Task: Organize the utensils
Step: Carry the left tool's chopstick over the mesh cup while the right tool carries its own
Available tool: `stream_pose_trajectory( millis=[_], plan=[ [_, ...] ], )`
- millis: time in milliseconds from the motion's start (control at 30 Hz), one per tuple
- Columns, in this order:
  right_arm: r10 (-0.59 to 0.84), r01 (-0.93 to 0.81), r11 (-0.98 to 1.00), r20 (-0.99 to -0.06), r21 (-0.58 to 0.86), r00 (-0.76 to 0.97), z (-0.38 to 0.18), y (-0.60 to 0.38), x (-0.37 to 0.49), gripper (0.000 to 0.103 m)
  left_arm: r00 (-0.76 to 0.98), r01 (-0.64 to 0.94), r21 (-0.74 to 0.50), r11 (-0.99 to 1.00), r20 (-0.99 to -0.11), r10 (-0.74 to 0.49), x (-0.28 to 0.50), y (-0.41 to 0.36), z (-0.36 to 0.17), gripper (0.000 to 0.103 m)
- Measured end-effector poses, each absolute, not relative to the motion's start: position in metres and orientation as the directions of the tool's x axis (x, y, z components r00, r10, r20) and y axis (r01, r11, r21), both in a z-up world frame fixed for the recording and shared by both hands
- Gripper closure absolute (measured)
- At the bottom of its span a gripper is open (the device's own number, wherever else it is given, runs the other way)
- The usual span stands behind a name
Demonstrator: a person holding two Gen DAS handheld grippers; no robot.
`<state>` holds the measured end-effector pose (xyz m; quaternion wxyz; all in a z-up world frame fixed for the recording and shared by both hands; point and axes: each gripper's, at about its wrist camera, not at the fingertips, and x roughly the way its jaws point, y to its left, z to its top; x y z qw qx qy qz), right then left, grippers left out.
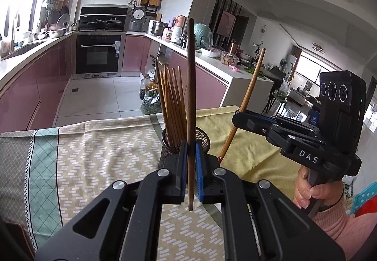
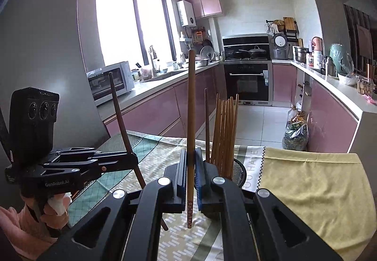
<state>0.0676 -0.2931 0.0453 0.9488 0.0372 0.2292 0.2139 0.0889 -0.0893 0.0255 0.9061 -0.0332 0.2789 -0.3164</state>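
Left gripper (image 1: 190,150): jaws narrow, blue pads clamped on a dark brown chopstick (image 1: 191,77); stick plain, slender, upright, tip well above the pads, butt end hanging below them over the tablecloth (image 1: 99,155). Right gripper (image 2: 190,162): jaws equally narrow, gripping a lighter brown chopstick (image 2: 191,105); this one upright too, with a small dotted pattern near its lower end, which hangs clear of the cloth.

Just beyond the left pads: black mesh holder (image 1: 202,137), round, standing on the cloth; a bundle of reddish-brown chopsticks (image 1: 173,105) leans in it, fanned toward the left of the left wrist view. In the right wrist view the same holder sits just right of the pads, partly hidden behind the gripper body. Held sticks are outside the holder; the dark one overlaps its rim in the left view, contact not determinable.

From the left wrist view the right gripper shows side-on at right, its stick tilted, a hand (image 1: 313,192) in a pink sleeve on the grip; grippers apart, not touching.

Edges: patterned cloth covers the left part of the table; a plain yellow cloth (image 2: 313,181) covers the right; far table edge drops to tiled kitchen floor (image 1: 99,96); open cloth left of the holder; pink cabinets well apart.
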Motion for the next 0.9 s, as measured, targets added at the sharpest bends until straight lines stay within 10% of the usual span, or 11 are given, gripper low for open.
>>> stream_pose_trajectory(
  millis=[900],
  plan=[
    [0.416,-0.385,0.909,-0.407,0.160,0.813,0.052,-0.300,0.075,0.097,0.658,0.567,-0.200,0.799,-0.472,-0.586,0.096,-0.109,0.047,0.096]
  ],
)
